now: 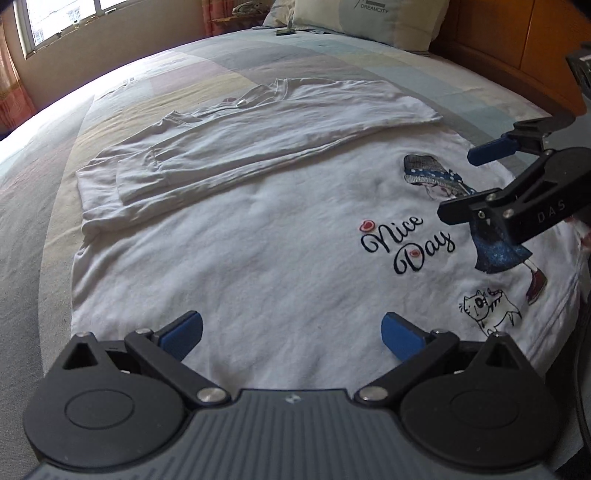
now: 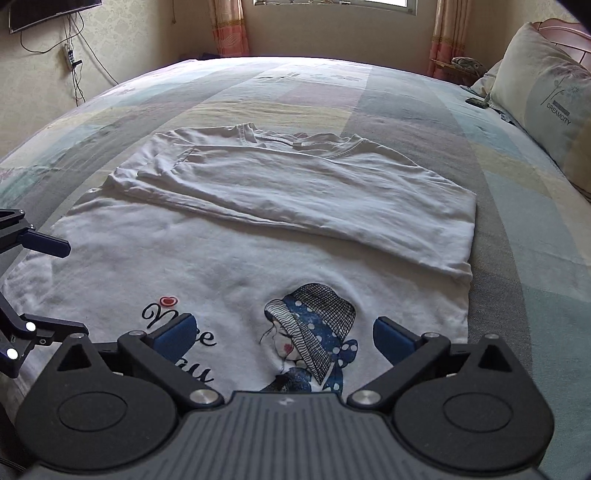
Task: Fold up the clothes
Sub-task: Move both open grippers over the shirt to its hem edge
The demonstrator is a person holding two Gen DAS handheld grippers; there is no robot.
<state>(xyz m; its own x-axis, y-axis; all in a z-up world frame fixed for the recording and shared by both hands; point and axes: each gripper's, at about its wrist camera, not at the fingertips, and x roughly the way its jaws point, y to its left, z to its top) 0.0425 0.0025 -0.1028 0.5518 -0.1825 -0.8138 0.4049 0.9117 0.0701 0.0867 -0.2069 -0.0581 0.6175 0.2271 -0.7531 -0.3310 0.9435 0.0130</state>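
Note:
A white T-shirt (image 1: 258,236) with a "Nice Day" print and a girl in a blue hat lies flat on the bed; it also shows in the right wrist view (image 2: 229,254). Its far side is folded over onto the body (image 1: 236,147), sleeve included. My left gripper (image 1: 291,334) is open and empty, low over the near part of the shirt. My right gripper (image 2: 282,341) is open and empty over the print; it shows at the right in the left wrist view (image 1: 461,184). The left gripper's fingers (image 2: 44,243) show at the left edge of the right wrist view.
The bed has a pastel patchwork cover (image 1: 207,74). Pillows (image 2: 546,103) lie at the head, with a wooden headboard (image 1: 517,44) behind them. A small dark object (image 2: 476,101) lies near the pillows. A window and curtains (image 2: 229,29) are beyond the bed.

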